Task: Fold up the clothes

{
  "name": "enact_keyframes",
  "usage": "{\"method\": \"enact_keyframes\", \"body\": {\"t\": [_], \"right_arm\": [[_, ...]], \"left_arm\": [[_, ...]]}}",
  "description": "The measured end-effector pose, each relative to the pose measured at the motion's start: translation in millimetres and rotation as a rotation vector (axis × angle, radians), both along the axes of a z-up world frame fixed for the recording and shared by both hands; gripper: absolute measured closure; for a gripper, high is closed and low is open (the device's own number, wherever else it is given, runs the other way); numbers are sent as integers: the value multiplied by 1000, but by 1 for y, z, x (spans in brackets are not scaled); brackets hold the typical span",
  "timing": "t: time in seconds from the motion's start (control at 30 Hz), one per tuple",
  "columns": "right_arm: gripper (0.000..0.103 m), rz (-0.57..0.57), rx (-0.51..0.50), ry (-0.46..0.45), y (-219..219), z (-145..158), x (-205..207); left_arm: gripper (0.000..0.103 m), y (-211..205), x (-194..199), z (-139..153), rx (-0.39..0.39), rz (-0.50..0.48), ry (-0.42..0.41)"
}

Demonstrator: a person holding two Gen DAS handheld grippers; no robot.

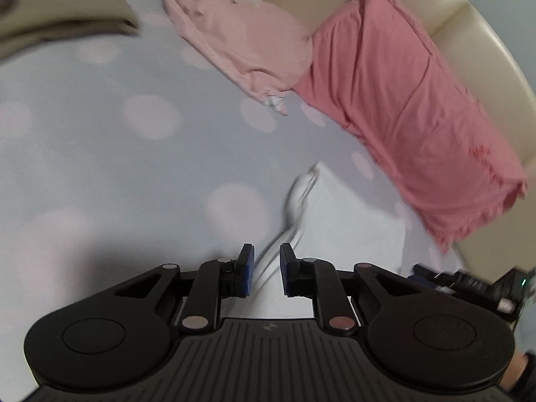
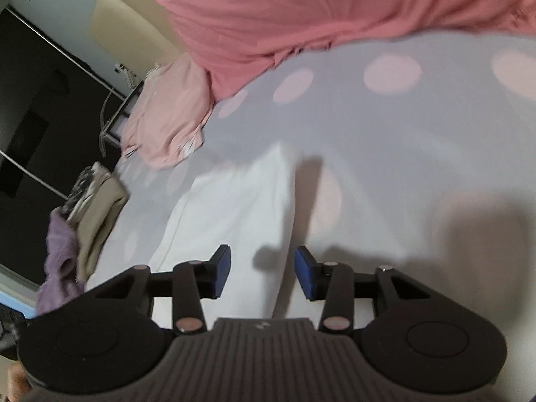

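White garment (image 2: 234, 207) lying folded on dotted bedsheet (image 2: 385, 127), near pink pillow (image 2: 301, 10). Left gripper (image 1: 266, 269) narrowly parted, pads apart from the white cloth seen between them. Right gripper (image 2: 263, 273) half open above it, gripping nothing.

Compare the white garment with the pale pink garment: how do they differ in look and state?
The white garment lies flat and smooth, with straight edges, near the camera; the pale pink garment sits bunched and wrinkled, farther back. The white one lies apart from the salmon pillow; the pink one lies against it. Both rest on the dotted sheet.
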State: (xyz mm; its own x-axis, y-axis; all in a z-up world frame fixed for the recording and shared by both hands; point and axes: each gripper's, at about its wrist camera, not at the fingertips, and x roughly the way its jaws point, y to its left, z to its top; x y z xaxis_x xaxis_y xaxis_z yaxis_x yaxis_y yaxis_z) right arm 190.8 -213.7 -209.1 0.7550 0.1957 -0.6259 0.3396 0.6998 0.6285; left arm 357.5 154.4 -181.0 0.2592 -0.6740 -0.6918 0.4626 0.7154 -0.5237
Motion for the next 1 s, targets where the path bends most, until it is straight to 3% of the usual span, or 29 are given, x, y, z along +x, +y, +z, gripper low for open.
{"method": "enact_keyframes", "body": {"t": [0.13,0.27,0.37,0.53,0.8,0.93,1.0], "right_arm": [[57,65,40,32,34,-8,-44],[57,143,72,87,78,-20,-78],[57,181,74,92,111,-23,-99],[55,185,73,116,152,-22,-118],[55,286,84,162,212,-25,-133],[54,309,127,181,223,-30,-137],[54,325,141,188,226,-32,-140]], "left_arm": [[90,59,-42,10,-2,73,22],[89,89,-79,4,97,113,25],[89,104,-102,-4,162,101,33],[86,121,-122,-7,170,91,52],[85,121,-131,-7,212,90,45],[63,129,-130,-17,152,57,110],[62,132,-125,-23,134,54,139]]}}
